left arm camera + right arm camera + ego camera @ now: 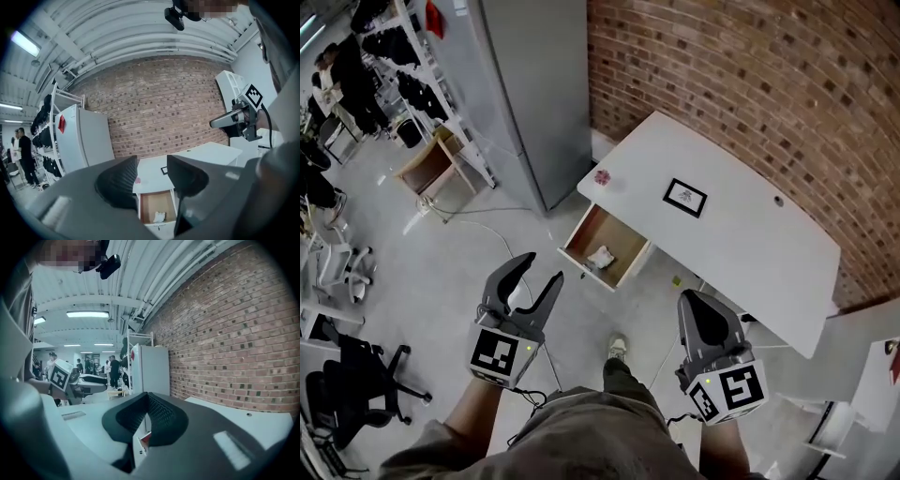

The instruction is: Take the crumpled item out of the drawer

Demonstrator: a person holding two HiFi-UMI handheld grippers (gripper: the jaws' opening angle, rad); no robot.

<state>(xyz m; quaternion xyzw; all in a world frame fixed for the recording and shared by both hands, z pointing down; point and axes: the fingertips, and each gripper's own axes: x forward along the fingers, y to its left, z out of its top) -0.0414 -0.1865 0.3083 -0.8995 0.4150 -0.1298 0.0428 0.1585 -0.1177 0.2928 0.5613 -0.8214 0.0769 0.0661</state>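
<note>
A white desk [741, 239] stands against the brick wall with its wooden drawer [623, 239] pulled open. A white crumpled item [601, 256] lies on the drawer floor near the front; in the left gripper view the crumpled item [160, 217] shows low between the jaws. My left gripper [540, 271] hovers open over the floor, short of the drawer's front left. My right gripper [690, 300] is shut and empty, held below the desk's near edge, right of the drawer. In the right gripper view its pads [157, 416] meet.
A small framed picture [685, 197] and a pink object [602, 176] lie on the desk. A tall grey cabinet [534, 84] stands left of it. Cables [502, 234], a wooden crate [427, 164], an office chair [356, 375] and racks fill the left floor. My foot [618, 348] is near the drawer.
</note>
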